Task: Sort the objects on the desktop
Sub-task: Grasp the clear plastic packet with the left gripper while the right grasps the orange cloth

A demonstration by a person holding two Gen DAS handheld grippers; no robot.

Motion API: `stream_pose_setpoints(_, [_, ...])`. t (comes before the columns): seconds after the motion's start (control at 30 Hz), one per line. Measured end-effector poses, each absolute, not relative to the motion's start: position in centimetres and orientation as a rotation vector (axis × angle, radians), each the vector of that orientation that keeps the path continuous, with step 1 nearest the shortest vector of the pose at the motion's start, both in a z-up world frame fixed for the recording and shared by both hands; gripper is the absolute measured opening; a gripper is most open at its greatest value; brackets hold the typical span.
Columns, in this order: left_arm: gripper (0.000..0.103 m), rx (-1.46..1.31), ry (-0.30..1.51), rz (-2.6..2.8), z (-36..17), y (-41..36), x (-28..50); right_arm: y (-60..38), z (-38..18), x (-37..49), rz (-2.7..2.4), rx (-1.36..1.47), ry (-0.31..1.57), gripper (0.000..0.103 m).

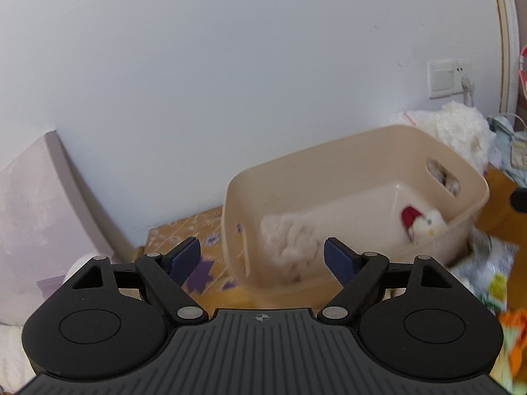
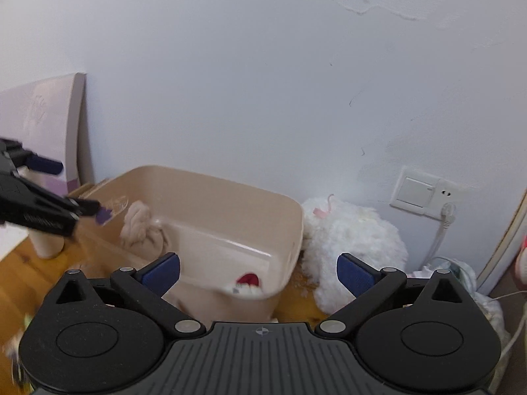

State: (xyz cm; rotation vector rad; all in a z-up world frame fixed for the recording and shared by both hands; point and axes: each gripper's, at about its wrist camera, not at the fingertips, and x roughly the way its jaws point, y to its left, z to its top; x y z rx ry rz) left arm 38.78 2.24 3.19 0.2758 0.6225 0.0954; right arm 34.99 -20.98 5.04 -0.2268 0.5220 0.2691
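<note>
A: Count, pls?

B: 1 beige plastic storage bin w/ handle cutouts on the wooden table. Inside it: 1 beige knotted cloth bundle, 1 small white plush toy w/ red hat. Outside, just beside bin: 1 big white fluffy plush.

A: Tongs?

B: 2 sets. Left tongs apart, nothing between, angled down twd bin. Right tongs apart too, empty, same tilt, bin ahead. Left set seen at right cam's left edge, above the bin's near corner.
</note>
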Motion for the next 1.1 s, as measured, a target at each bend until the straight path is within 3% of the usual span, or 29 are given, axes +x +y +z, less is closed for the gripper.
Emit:
stream_pose_setpoints(0.33, [0.084,0.244,0.677,0.003,0.2,4.0,32.1,-23.9,2.4,28.5,0.276,-0.292,0.582,0.103])
stream_pose_setpoints(0.57, [0.084,0.377,0.718,-0.126,-2.1,4.3,27.1,-25.4,0.3,25.6,0.253,-0.252,0.624,0.103])
stream_pose_setpoints(1.1, [0.084,0.518,0.879,-0.353,-10.6,5.1,25.6,-22.9,-6.9,23.3,0.174,-0.246,0.685,0.103])
